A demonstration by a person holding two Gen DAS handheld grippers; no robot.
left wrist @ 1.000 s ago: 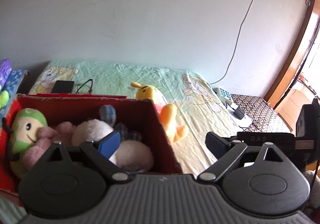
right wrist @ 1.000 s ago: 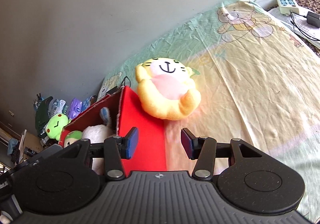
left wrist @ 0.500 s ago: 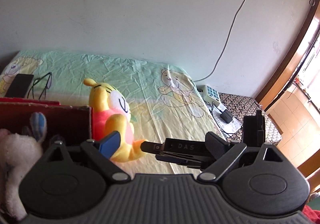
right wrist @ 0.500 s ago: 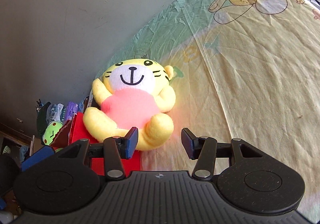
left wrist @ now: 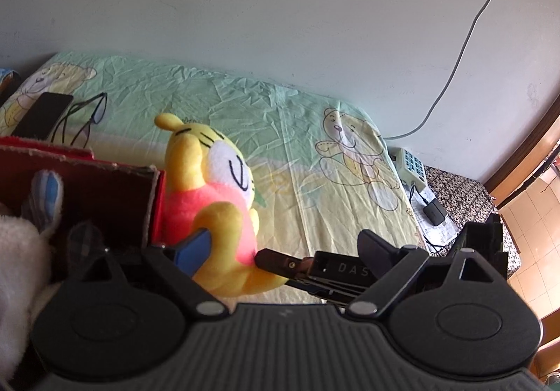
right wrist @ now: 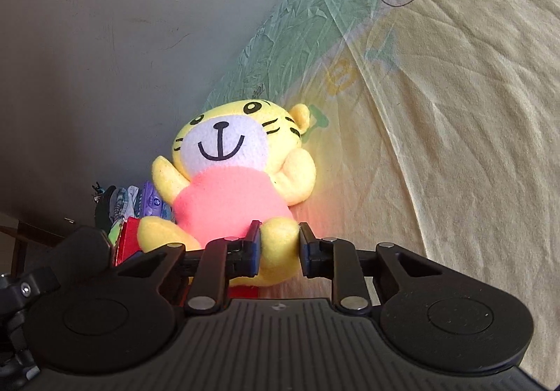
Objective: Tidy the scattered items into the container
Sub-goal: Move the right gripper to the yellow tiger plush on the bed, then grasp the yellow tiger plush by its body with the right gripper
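Yellow plush tiger [right wrist: 231, 181], pink-shirted, sat on bed sheet [right wrist: 455, 111] against outer side wall of red cardboard box [left wrist: 87, 188]. Right gripper [right wrist: 278, 249] closed around one foot only, pads pressing soft stuffing. Left gripper [left wrist: 280, 244] spread wide, empty, beside box corner. Risks noted: foot-only hold likely to slip or let body swing on lift; dangling plush could snag box rim, tip box.

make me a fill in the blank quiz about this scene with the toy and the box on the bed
1. The right gripper is closed on the yellow plush tiger's ____.
2. The tiger wears a ____ shirt.
3. The tiger sits outside the red cardboard box, leaning against its ____.
4. The left gripper is ____.

Missing words: foot; pink; wall; open
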